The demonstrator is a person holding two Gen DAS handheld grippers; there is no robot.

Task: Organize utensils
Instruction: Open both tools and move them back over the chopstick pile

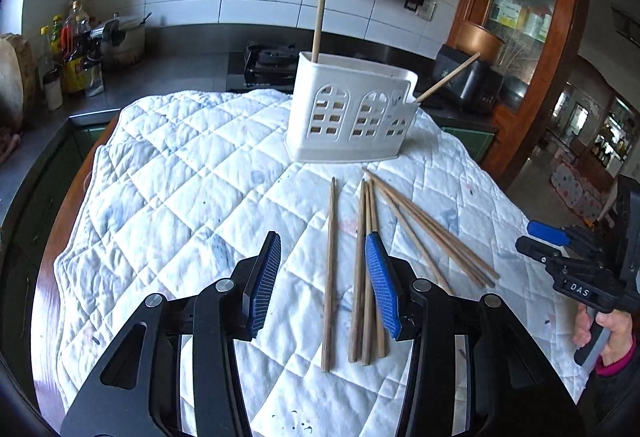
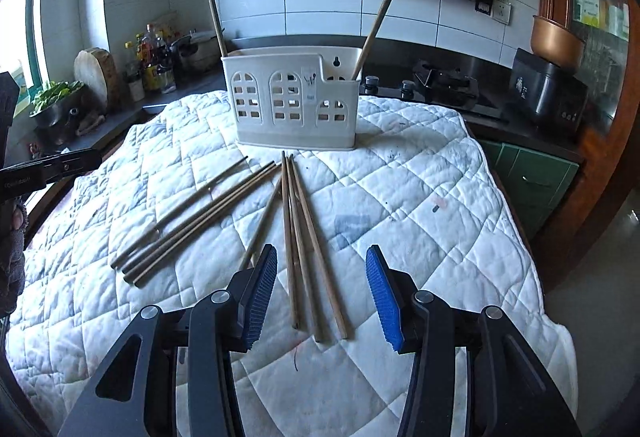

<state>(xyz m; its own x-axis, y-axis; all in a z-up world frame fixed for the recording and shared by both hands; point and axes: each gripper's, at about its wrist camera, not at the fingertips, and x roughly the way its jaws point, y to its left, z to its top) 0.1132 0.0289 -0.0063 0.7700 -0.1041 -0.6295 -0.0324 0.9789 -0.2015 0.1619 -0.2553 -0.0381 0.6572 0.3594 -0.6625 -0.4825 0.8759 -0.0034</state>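
1. So, from the left wrist view, the white holder (image 1: 352, 109) stands upright at the far side of the bench, on the quilted cloth (image 1: 180, 177), and two chopsticks already stand in it: one upright stick (image 1: 320, 17) at its left end and one leaning stick (image 1: 448, 77) poking out at its right end
2. Still in that view, the rest lie loose on the cloth in front of the holder: a single chopstick (image 1: 330, 269) on its own, a near bundle (image 1: 366, 277) of about three just beside it, and a fanned group (image 1: 432, 233) of several more spreading off to the right
3. The left claw (image 1: 322, 285) hovers low over the single chopstick and the near bundle with its blue pads wide apart and nothing between them; whether the right pad touches the bundle I cannot tell
4. From the right wrist view, the same holder (image 2: 296, 105) faces the camera with the two sticks in its outer sections, one at the left (image 2: 218, 23) and one at the right (image 2: 374, 33); the middle section looks bare, as far as the cut-outs show
5. Here the right claw (image 2: 322, 289) is also spread apart and empty, poised above three chopsticks (image 2: 304, 245) that point toward the holder, while the other loose sticks (image 2: 196, 221) lie to their left
6. My judgement: the job is only just begun, two sticks stowed and roughly eight or nine left on the cloth, each to be picked up and dropped into the holder
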